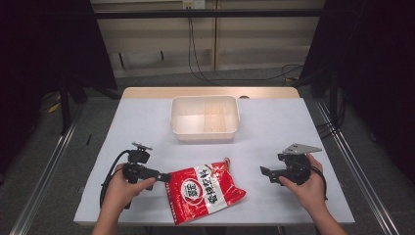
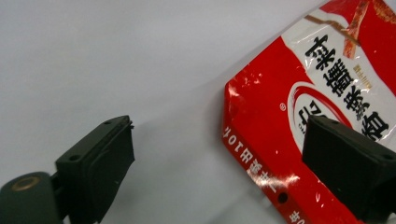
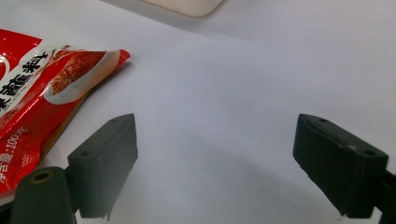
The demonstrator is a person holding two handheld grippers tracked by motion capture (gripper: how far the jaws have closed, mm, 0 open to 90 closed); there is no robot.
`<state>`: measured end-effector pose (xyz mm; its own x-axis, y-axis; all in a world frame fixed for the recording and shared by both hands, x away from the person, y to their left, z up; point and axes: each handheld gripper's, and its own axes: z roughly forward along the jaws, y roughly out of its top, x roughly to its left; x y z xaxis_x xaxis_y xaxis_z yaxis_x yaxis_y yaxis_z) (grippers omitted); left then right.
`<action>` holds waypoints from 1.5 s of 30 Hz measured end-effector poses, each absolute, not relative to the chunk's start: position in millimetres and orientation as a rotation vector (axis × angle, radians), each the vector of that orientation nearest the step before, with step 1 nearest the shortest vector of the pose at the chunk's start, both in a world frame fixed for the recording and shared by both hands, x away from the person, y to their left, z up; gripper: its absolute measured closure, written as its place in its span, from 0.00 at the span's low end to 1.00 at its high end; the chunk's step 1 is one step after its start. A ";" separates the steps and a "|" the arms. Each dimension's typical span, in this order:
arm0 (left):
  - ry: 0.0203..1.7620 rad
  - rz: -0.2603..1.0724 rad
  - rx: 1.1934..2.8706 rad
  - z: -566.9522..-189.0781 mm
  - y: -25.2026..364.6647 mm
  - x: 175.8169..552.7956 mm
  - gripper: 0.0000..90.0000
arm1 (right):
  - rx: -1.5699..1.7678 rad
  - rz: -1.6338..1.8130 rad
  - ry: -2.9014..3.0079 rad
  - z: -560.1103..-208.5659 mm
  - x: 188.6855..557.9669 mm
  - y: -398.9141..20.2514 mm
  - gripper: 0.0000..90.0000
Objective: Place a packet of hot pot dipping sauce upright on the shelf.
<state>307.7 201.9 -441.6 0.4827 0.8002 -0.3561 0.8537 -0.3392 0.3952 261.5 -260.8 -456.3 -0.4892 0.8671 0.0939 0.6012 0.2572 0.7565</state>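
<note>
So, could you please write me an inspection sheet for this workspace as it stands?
Surface: white table, flat and clean.
Job's things: red packet lying flat near the front edge; white bin behind it, nothing seen inside.
Clutter: nothing seen.
Grippers: left gripper open, jaw tips at the packet's left edge, not clamped; right gripper open, apart from the packet, over bare table.
Cables: black cable looping from the left gripper; more cables on the floor behind the table.
Surroundings: dark curtains at both sides, rails along the floor.
</note>
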 end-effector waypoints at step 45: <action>1.548 -0.329 1.990 -457.3 204.4 281.0 0.49 | 1.273 1.128 2.205 -451.4 280.9 -239.1 0.16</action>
<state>281.0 204.4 -457.3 0.2924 0.7973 -0.5280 0.9430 -0.1488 0.2976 280.9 -239.1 -451.4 -0.5323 0.8426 0.0820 0.5598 0.2777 0.7807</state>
